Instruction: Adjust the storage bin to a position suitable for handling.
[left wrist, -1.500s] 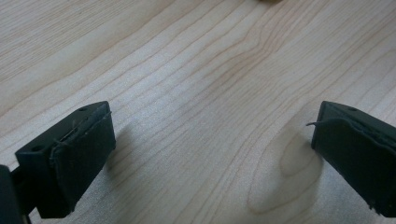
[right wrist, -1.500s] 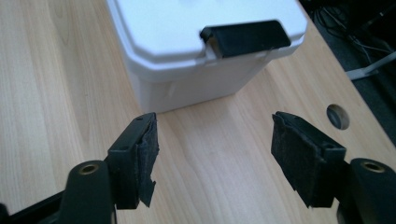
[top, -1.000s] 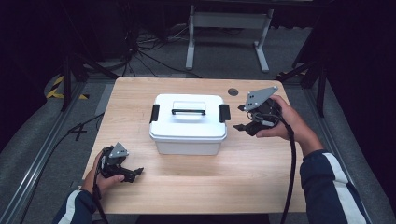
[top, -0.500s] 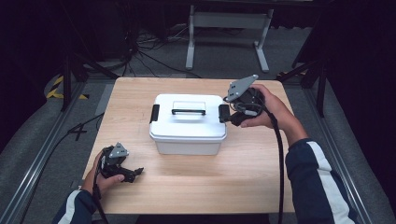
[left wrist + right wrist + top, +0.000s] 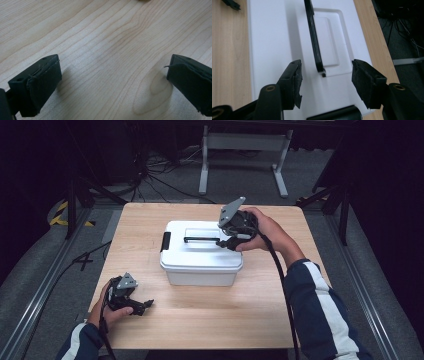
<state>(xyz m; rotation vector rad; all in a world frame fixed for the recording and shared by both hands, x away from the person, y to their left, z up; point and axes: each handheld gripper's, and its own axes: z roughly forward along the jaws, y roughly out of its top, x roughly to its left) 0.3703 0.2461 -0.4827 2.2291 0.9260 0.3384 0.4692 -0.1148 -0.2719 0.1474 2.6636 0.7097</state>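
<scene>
My right gripper [image 5: 227, 241] hangs over the right end of the white rectangular plastic storage box [image 5: 200, 262], which sits at the middle of the pale wooden table [image 5: 210, 320] with its white lid [image 5: 192, 252] on. In the right gripper view its jaws have just been closing and stand at a middling gap, one on each side of the near end of the slim black carry handle [image 5: 314, 37] that lies flat along the lid's recessed panel; the pads [image 5: 364, 82] do not press on it, and I see bare white plastic between them and the handle. A black side latch [image 5: 165, 241] shows on the box's left end in the high view, and another black latch [image 5: 337, 115] sits at the bottom edge of the right gripper view, just below the jaws. My left gripper [image 5: 142, 305] rests low at the near left of the table, well apart from the box, jaws spread wide with only wood grain between them.
</scene>
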